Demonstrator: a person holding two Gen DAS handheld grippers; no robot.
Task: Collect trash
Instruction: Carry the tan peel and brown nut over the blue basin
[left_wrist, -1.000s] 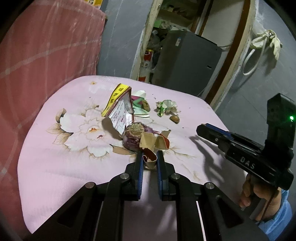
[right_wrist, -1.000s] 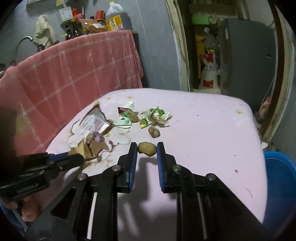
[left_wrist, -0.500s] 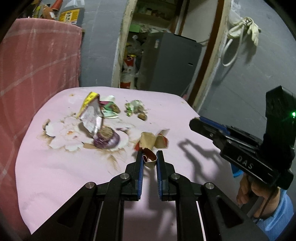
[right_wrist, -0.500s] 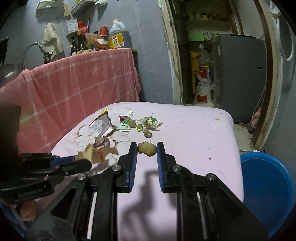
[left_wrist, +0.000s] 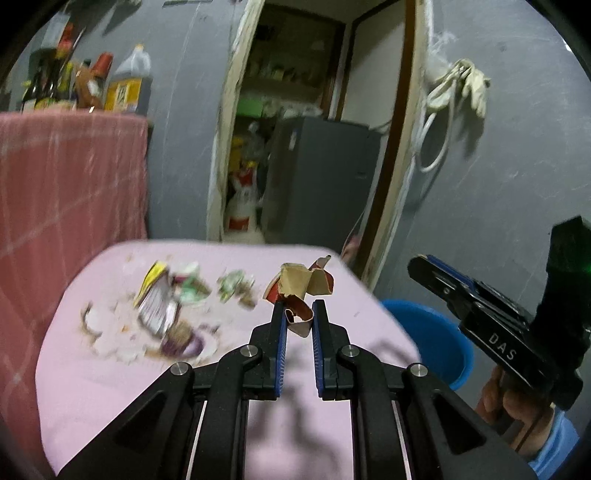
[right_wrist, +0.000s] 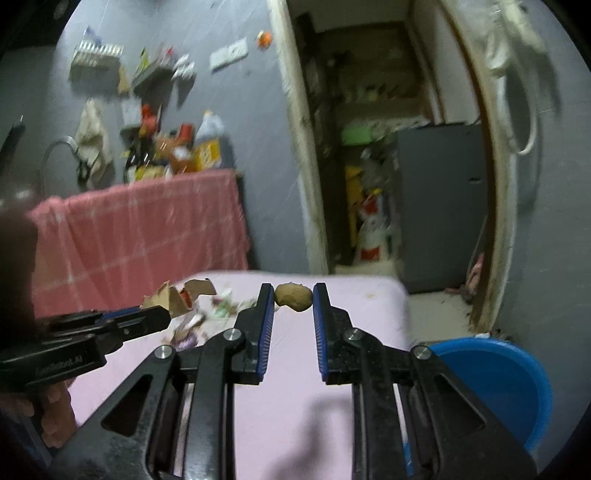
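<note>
My left gripper (left_wrist: 298, 313) is shut on a crumpled brown and red paper scrap (left_wrist: 301, 290) and holds it above the pink table (left_wrist: 110, 391). My right gripper (right_wrist: 293, 297) is shut on a small brown lump (right_wrist: 294, 296), also lifted above the table. More trash lies on the table: a torn yellow and white packet (left_wrist: 155, 299), a purple onion piece (left_wrist: 183, 341) and green and white scraps (left_wrist: 232, 286). A blue bin (right_wrist: 495, 384) stands on the floor right of the table; it also shows in the left wrist view (left_wrist: 432, 338).
A pink checked cloth (left_wrist: 66, 192) covers a counter at the left, with bottles (left_wrist: 125, 88) on top. A doorway with a grey fridge (left_wrist: 317, 184) lies behind the table. Gloves and a cable (left_wrist: 458, 92) hang on the right wall.
Both grippers have risen and pulled back from the table, each carrying its piece of trash. The views have tilted up and the blue bin has come further into view.
</note>
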